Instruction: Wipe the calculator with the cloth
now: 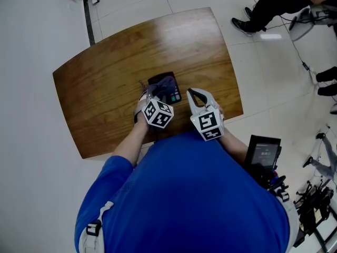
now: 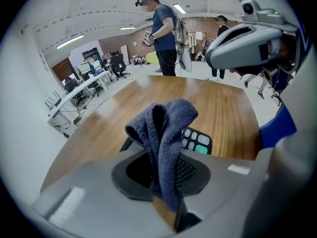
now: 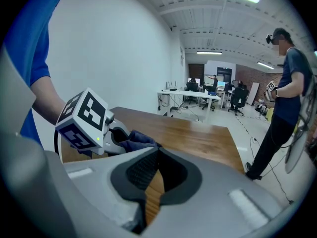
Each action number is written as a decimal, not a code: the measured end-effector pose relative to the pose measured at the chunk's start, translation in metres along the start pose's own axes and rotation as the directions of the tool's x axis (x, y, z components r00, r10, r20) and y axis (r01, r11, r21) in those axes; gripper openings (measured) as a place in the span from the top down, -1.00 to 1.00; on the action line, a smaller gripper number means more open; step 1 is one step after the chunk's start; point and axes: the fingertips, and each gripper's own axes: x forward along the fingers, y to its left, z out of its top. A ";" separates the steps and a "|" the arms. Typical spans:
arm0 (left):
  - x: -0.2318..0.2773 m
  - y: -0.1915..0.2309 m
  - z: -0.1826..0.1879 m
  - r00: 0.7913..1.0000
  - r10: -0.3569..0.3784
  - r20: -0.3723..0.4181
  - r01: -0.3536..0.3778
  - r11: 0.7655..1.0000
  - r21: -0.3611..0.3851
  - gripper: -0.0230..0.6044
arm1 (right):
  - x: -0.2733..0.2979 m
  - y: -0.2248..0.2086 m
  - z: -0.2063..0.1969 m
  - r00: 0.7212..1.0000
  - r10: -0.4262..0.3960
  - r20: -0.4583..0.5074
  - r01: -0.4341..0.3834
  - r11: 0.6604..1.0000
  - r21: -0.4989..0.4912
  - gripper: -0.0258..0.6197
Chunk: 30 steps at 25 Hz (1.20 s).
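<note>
A dark calculator (image 1: pixel 172 92) lies on the wooden table (image 1: pixel 105 88), near its front edge. A blue-grey cloth (image 1: pixel 162 85) is draped over it. My left gripper (image 1: pixel 152 95) is shut on the cloth (image 2: pixel 163 125), which stands up in folds from between the jaws. Just past the cloth, a few of the calculator's keys (image 2: pixel 196 141) show. My right gripper (image 1: pixel 196 94) hovers right of the calculator, shut with nothing in it. In its own view only a thin slit of wood shows at my right gripper (image 3: pixel 156 163); the left gripper (image 3: pixel 121 137) and cloth (image 3: pixel 137 139) are at its left.
A black screen device (image 1: pixel 263 153) hangs at my right hip. Someone's legs (image 1: pixel 263 9) are on the floor past the table's far right corner. A standing person in a headset (image 2: pixel 164 33) is beyond the table, with office desks (image 2: pixel 84 86) behind. Stands and cables (image 1: pixel 316 194) lie at lower right.
</note>
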 end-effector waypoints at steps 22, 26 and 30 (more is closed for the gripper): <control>0.023 -0.040 0.033 0.998 -0.055 -0.021 0.058 0.980 0.192 0.73 | -0.004 -0.017 -0.016 0.999 -0.046 -0.004 0.046 0.998 0.043 0.92; 0.036 -0.043 0.032 0.997 -0.055 -0.052 0.065 0.975 0.211 0.73 | -0.006 -0.019 -0.021 0.999 -0.051 -0.008 0.051 0.998 0.041 0.92; 0.035 -0.043 0.027 0.997 -0.053 -0.054 0.063 0.979 0.194 0.73 | -0.005 -0.019 -0.023 0.999 -0.047 -0.008 0.048 0.998 0.035 0.92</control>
